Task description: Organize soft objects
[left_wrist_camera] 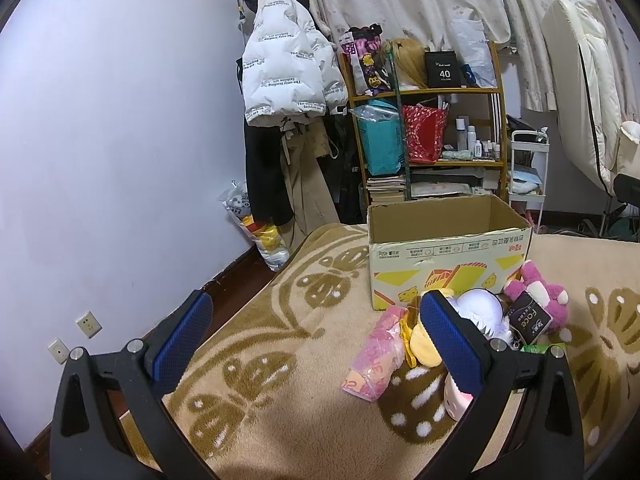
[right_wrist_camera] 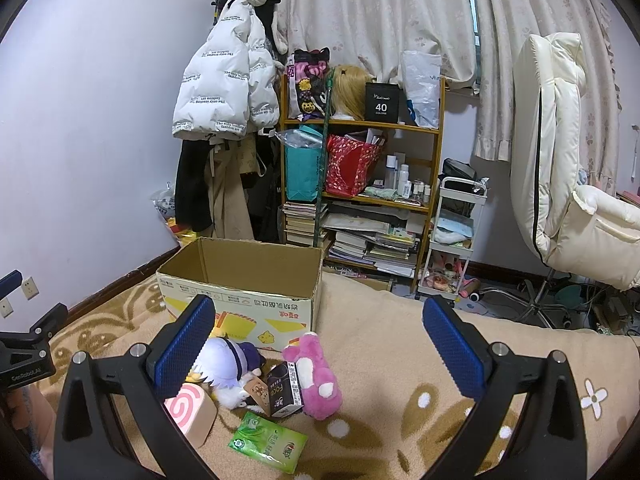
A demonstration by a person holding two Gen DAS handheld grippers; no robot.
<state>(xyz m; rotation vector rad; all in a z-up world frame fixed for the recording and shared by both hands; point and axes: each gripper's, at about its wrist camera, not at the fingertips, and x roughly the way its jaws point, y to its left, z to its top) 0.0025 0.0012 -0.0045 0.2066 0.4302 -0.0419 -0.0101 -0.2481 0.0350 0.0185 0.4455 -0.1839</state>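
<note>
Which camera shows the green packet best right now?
The right wrist view. There the green packet lies whole and unobstructed on the blanket, in front of the pink plush toy. The left wrist view shows only a green sliver of it behind the left gripper finger.

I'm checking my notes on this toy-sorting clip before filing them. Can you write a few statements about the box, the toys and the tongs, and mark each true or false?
1. The cardboard box stands open at the top. True.
2. The pink plush already lies inside the box. False: it lies on the blanket in front of the box.
3. The right tongs are shut on the green packet. False: they are open and hold nothing; the packet lies on the blanket.
4. The left tongs are open and empty. True.
5. A white puffer jacket hangs by the wall. True.
</note>
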